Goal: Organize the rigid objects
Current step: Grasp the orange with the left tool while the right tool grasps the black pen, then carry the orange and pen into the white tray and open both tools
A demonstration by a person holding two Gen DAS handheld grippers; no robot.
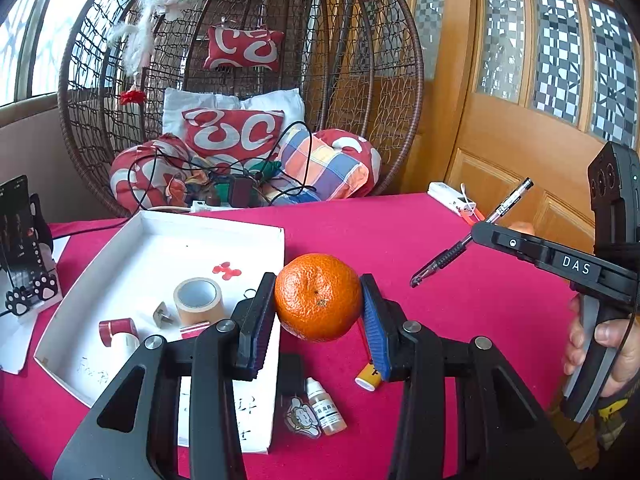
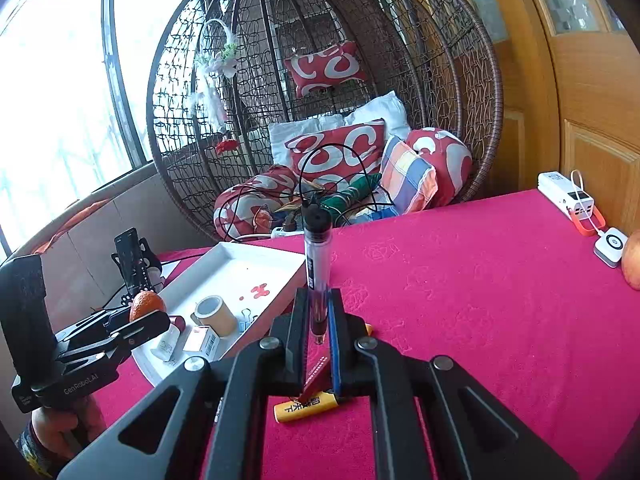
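Observation:
My left gripper (image 1: 318, 312) is shut on an orange mandarin (image 1: 318, 298) and holds it above the red tablecloth, just right of the white tray (image 1: 256, 232). The mandarin also shows in the right wrist view (image 2: 146, 304). My right gripper (image 2: 318, 316) is shut on a clear-barrelled black pen (image 2: 317, 256) that points up and away. The pen also shows in the left wrist view (image 1: 460, 246), slanting above the table at the right. The tray holds a tape roll (image 1: 199, 300), a metal clip (image 1: 162, 314) and a red-capped tube (image 1: 118, 334).
A yellow battery (image 2: 306, 406) lies under my right gripper. A small dropper bottle (image 1: 326, 408) and a sticker (image 1: 302, 418) lie under my left gripper. A phone on a stand (image 1: 20, 240) is at the left, a power bank (image 2: 566, 196) at the back right, a wicker chair (image 1: 240, 80) behind.

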